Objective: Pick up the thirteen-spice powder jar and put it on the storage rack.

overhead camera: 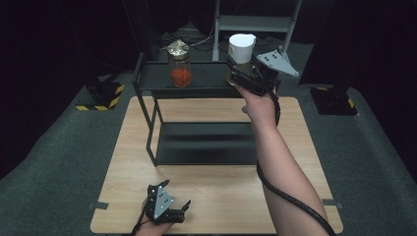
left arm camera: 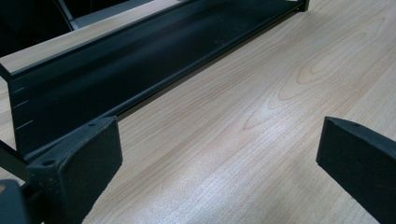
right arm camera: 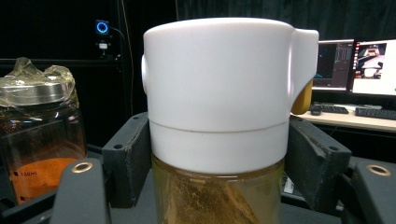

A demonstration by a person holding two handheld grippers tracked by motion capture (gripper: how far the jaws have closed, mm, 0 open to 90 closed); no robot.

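The left gripper rests low at the near edge of the pale wooden table, its two black jaws spread wide with only bare tabletop between them; in the left gripper view they stand far apart and touch nothing, with the lower tray of the black metal two-tier shelf rack lying a little ahead. Open table stretches around this gripper on every side up to the rack's front edge. On the rack's top shelf, toward its left, stands a clear glass jar with orange powder and a crinkled wrap over its metal lid, well apart from the jar at the right end. There the right gripper is raised to the top shelf, its jaws closed against both sides of a clear glass jar of yellow-brown powder with a tall white plastic cap, gripping just below the cap. That jar sits near the shelf's right end. The jar's base is cut off in the right gripper view and hidden behind the hand from above, so whether it touches the shelf cannot be told.
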